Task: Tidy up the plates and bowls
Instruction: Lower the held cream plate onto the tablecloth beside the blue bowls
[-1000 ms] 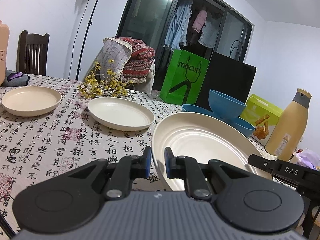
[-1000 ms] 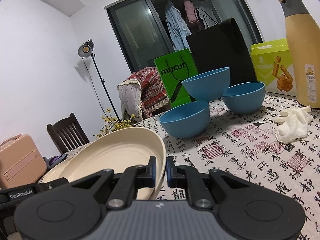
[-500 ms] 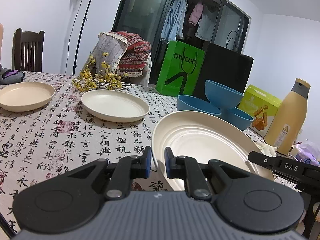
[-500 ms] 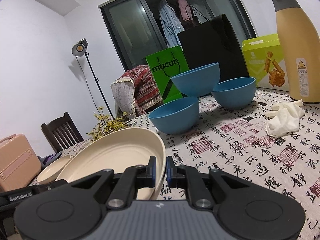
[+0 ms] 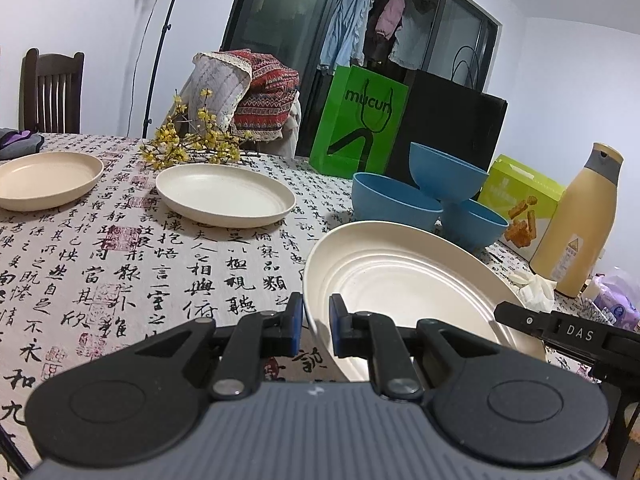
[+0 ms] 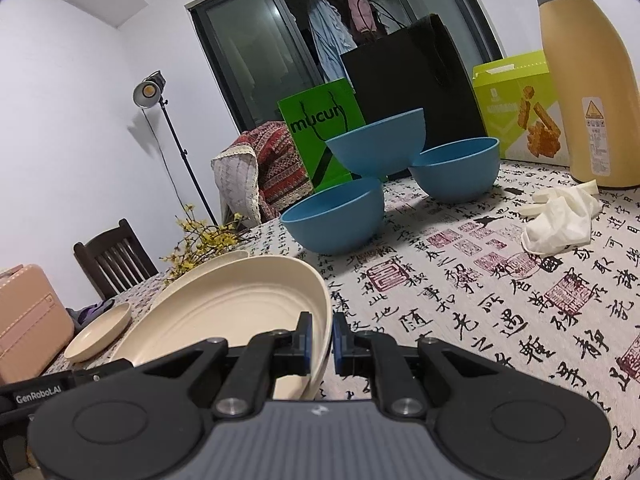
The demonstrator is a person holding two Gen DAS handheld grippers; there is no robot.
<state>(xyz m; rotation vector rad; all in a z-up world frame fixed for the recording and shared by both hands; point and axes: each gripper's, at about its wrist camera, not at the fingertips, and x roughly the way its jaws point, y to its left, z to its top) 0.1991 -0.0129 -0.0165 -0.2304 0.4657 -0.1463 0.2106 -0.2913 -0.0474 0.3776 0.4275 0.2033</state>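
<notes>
The table [image 5: 120,248], covered by a cloth printed with calligraphy, carries all the tableware. The large cream plate [image 5: 400,276] sits at its near edge, held between the two grippers. The left gripper [image 5: 316,328] is clamped on the plate's left rim; the right gripper [image 6: 318,340] is clamped on the opposite rim. The plate appears lifted and tilted, though contact with the cloth beneath cannot be confirmed.

Two further cream plates lie flat on the cloth: the middle plate [image 5: 224,196] beside the yellow flower sprig [image 5: 192,144], and the far plate [image 5: 44,178] well to the left. Three blue bowls [image 6: 376,148] stand grouped behind the held plate, one perched on the rims of the other two.

Handling assessment: the plate looks rigid, light and smooth, probably moulded fibre or plastic. The rim is thin and raised, so it is the correct grip location; one pad goes inside the lip, one outside. A smooth surface may slip if tilted steeply, so opposed grips on both rims keep it stable. The perched bowl is the least stable item; take it first, by its rim.
</notes>
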